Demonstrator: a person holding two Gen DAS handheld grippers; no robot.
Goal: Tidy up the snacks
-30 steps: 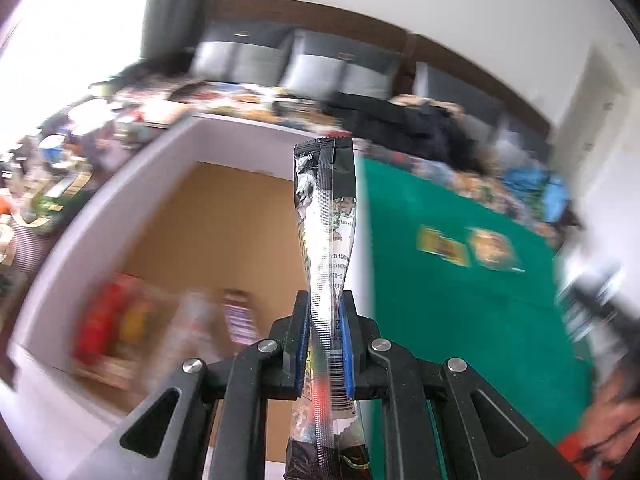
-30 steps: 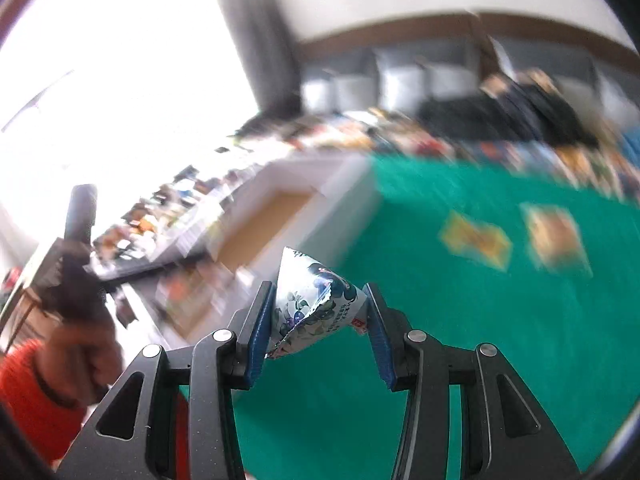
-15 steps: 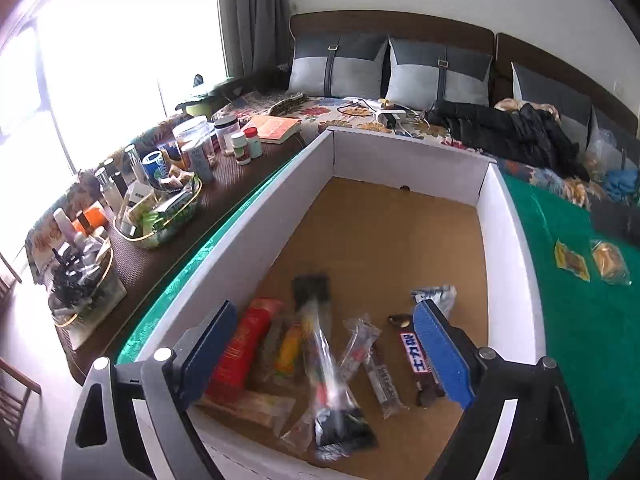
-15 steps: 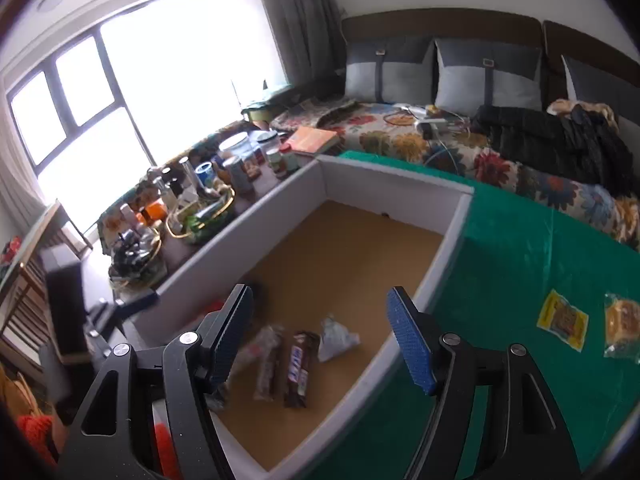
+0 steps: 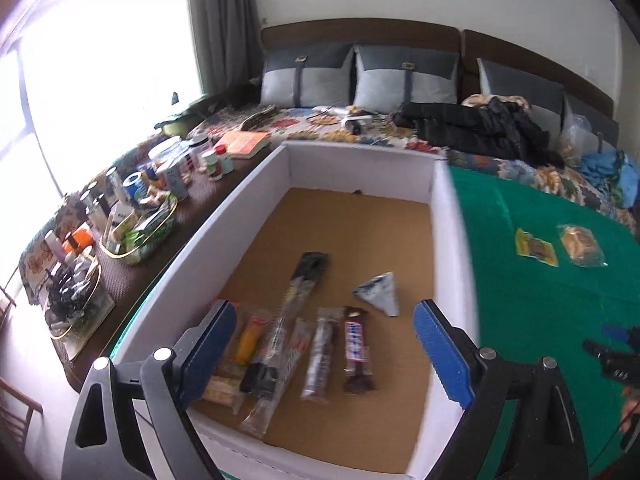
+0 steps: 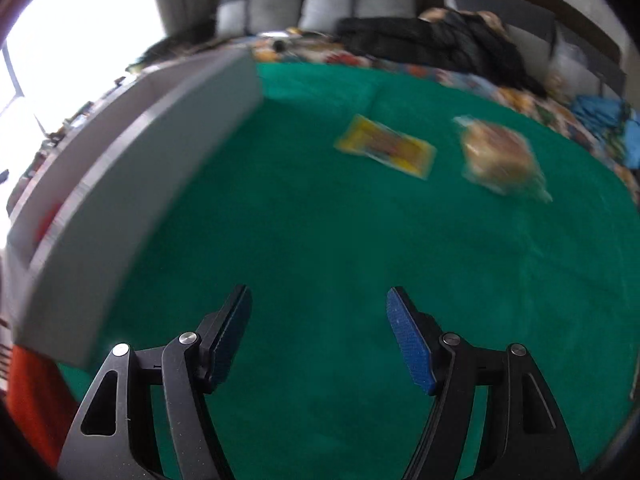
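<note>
A white-walled box [image 5: 452, 248] with a brown cardboard floor holds several snacks lying flat near its front: a chocolate bar [image 5: 357, 350], clear-wrapped sticks [image 5: 320, 354], a long dark-topped packet [image 5: 294, 300] and a pale triangular pouch [image 5: 380, 294]. On the green cloth [image 6: 320, 240] beside the box lie 2 more: a yellow packet [image 6: 386, 146] and a clear-wrapped bun [image 6: 500, 158].
</note>
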